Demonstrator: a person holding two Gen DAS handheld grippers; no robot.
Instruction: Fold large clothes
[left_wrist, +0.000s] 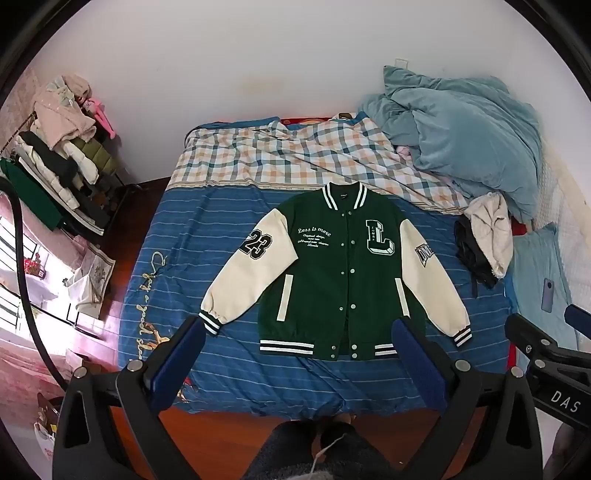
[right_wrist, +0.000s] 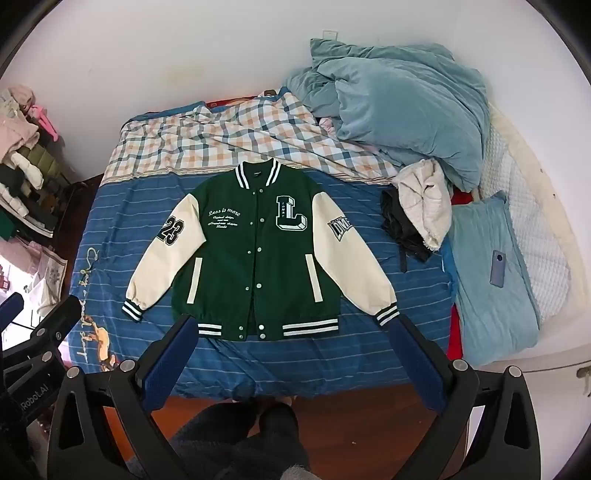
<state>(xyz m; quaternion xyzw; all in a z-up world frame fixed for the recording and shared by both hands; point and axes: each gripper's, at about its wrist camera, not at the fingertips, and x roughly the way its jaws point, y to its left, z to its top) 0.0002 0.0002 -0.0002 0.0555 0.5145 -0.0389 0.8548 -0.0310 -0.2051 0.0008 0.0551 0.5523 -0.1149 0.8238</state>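
Observation:
A green varsity jacket (left_wrist: 332, 273) (right_wrist: 255, 251) with cream sleeves lies flat, front up and snapped shut, on the blue striped bed sheet (left_wrist: 192, 236) (right_wrist: 110, 221). Both sleeves spread down and outward, collar toward the wall. My left gripper (left_wrist: 299, 328) hangs open well above the bed's near edge, its blue pads (left_wrist: 181, 354) framing the jacket's hem. My right gripper (right_wrist: 295, 325) is open too, high over the hem, with nothing between its fingers. Each gripper shows at the edge of the other's view.
A plaid blanket (left_wrist: 280, 155) and a crumpled blue duvet (left_wrist: 469, 136) fill the far and right side of the bed. A cream garment on dark cloth (left_wrist: 484, 240) and a phone (right_wrist: 498, 267) on a blue pillow lie at the right. A clothes rack (left_wrist: 55, 162) stands left. The person's legs are below.

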